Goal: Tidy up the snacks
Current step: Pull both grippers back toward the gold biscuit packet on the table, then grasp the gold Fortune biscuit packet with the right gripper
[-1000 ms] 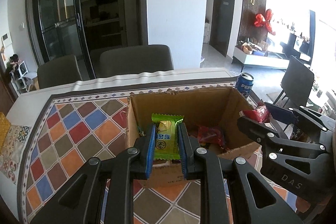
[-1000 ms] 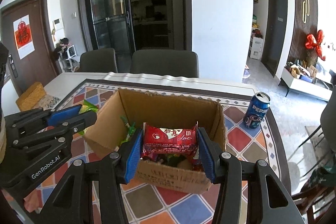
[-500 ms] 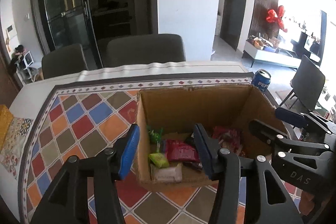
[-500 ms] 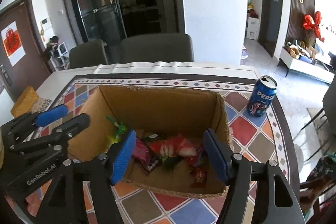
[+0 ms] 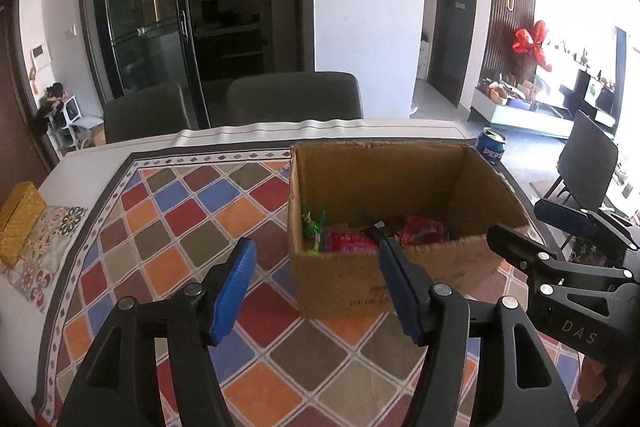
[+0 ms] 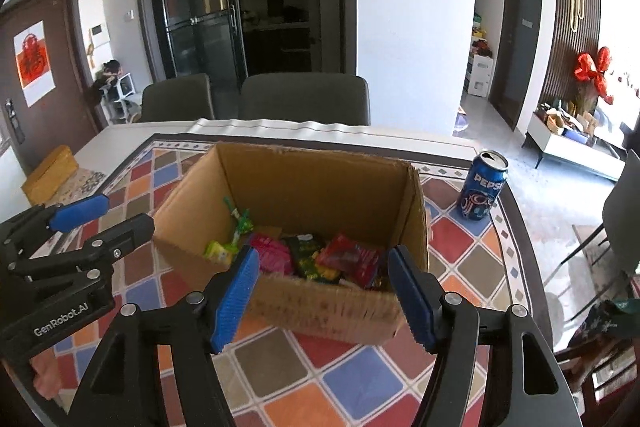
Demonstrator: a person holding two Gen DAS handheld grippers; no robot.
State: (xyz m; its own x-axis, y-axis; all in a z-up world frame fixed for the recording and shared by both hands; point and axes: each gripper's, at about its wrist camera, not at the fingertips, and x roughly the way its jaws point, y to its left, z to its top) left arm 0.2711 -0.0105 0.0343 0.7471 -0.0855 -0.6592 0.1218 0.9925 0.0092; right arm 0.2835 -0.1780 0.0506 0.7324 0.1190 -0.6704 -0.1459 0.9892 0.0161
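Room: we see a dining space with dark glass doors, white walls and grey chairs (image 6: 304, 99) behind the table.
Table: a cloth (image 5: 192, 223) of coloured diamonds covers it; a yellow box (image 5: 18, 223) lies at the far left edge.
Box: an open cardboard box (image 6: 304, 187) stands on the cloth with the snacks (image 6: 304, 255) lying loose on its floor, red, pink, green and yellow packets.
Left gripper: the left gripper (image 5: 314, 283) is held in front of the box's near left corner, its blue pads wide apart and nothing between them.
Right gripper: the right gripper (image 6: 320, 291) hangs over the box's near wall, also spread wide and empty.
Writing: the blue can (image 6: 482, 191) right of the box reads "PEPSI"; we read "DAS" on the right gripper in the left view and "GenRobot.AI" on the left gripper in the right view.
Views: only the right view shows the brown door with its red paper sign (image 6: 34, 63) and the green and yellow packets deep in the box; in the left view the can (image 5: 491, 147) peeks from behind the box.
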